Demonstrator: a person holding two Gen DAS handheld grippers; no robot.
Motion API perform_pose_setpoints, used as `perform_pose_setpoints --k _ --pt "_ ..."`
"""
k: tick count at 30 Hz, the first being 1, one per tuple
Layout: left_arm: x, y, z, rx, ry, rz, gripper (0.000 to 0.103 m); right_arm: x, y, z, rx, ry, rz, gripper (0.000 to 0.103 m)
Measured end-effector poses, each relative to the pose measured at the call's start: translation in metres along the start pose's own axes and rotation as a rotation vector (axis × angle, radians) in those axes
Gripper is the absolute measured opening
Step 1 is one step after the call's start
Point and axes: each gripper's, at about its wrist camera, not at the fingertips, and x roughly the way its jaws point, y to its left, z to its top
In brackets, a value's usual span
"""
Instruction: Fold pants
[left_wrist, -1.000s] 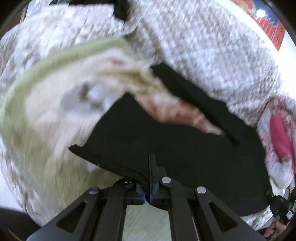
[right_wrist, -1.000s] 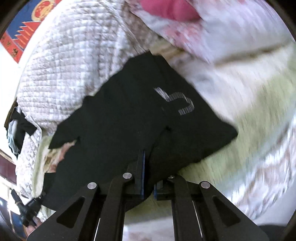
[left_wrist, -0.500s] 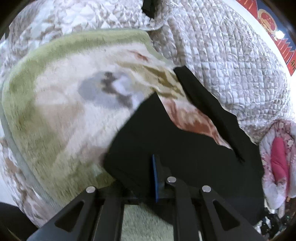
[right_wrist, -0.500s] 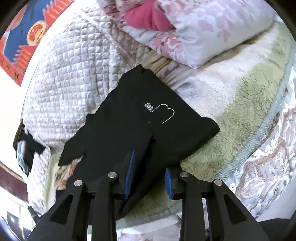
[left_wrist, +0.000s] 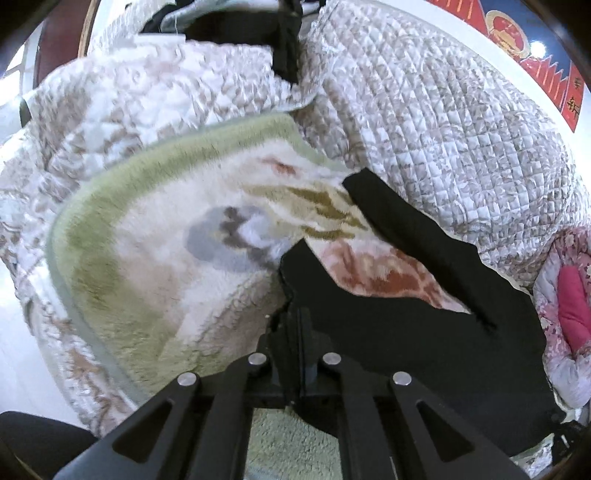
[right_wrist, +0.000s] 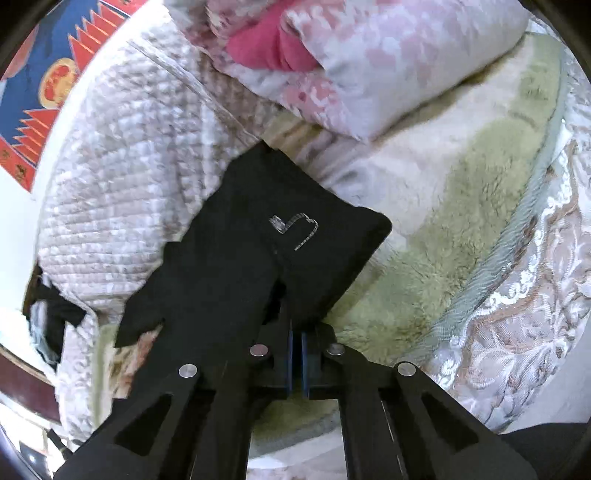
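Observation:
Black pants (left_wrist: 424, 325) lie spread on a green and cream fleece blanket (left_wrist: 155, 236) on a bed. One leg reaches up toward the quilt. My left gripper (left_wrist: 295, 332) is shut on the near leg's hem edge. In the right wrist view the pants (right_wrist: 229, 266) show a small white logo near the waist. My right gripper (right_wrist: 295, 332) is shut on the near waist edge of the pants.
A quilted beige bedspread (left_wrist: 443, 129) covers the bed behind the pants. A pink floral pillow (right_wrist: 369, 62) lies at the head end. Dark clothes (left_wrist: 258, 29) are heaped at the far end. The blanket's edge (right_wrist: 517, 206) runs along the bed's near side.
My right gripper opened half a second ago and has shut again on the waist edge. My left gripper stays shut on the hem and has drawn the leg along the blanket.

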Motion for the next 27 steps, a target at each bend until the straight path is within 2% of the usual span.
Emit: perform_pose_setpoints --k 2,4,5,7,8,12,13,16,18,19,20,22,25,27 --pt "0.002 0.000 -0.003 0.023 0.006 0.026 0.004 0.006 -0.003 -0.002 -0.012 0.013 -0.049 0.002" --pt "0.016 0.004 -0.008 0.018 0.071 0.055 0.004 0.013 -0.010 -0.004 0.026 0.047 -0.059 0.002" --pt "0.021 0.008 -0.011 -0.004 0.104 0.064 0.004 0.010 -0.007 -0.004 0.013 0.036 -0.065 0.002" --pt "0.021 0.012 -0.014 -0.008 0.117 0.068 0.004 0.004 0.000 -0.004 -0.031 0.020 -0.094 0.002" --pt "0.018 0.012 -0.014 -0.008 0.110 0.066 0.004 0.001 0.002 -0.004 -0.040 0.014 -0.097 0.003" --pt "0.004 0.012 -0.012 -0.008 0.074 0.092 0.006 -0.010 -0.004 -0.005 -0.011 -0.006 -0.163 0.026" --pt "-0.001 0.014 -0.011 -0.017 0.059 0.125 0.009 -0.016 -0.006 -0.004 0.002 -0.024 -0.182 0.030" --pt "-0.016 0.026 -0.003 -0.045 -0.009 0.240 0.008 -0.036 -0.009 0.000 0.008 -0.103 -0.215 0.032" --pt "-0.018 0.026 0.005 -0.025 -0.036 0.227 0.013 -0.040 0.002 0.004 -0.052 -0.135 -0.212 0.034" --pt "-0.014 0.021 0.010 0.002 -0.026 0.199 0.020 -0.039 0.010 0.005 -0.087 -0.138 -0.203 0.034" --pt "-0.006 0.015 0.014 0.030 0.002 0.157 0.035 -0.035 0.017 0.006 -0.124 -0.132 -0.184 0.034" --pt "0.015 0.002 0.021 0.083 0.066 0.052 0.053 -0.026 0.035 0.008 -0.189 -0.111 -0.137 0.034" --pt "0.052 -0.021 0.028 0.190 0.137 0.048 0.055 -0.004 0.064 0.012 -0.290 -0.068 -0.064 0.034" --pt "0.074 -0.033 0.030 0.242 0.164 0.089 0.054 0.009 0.081 0.013 -0.344 -0.047 -0.042 0.034"
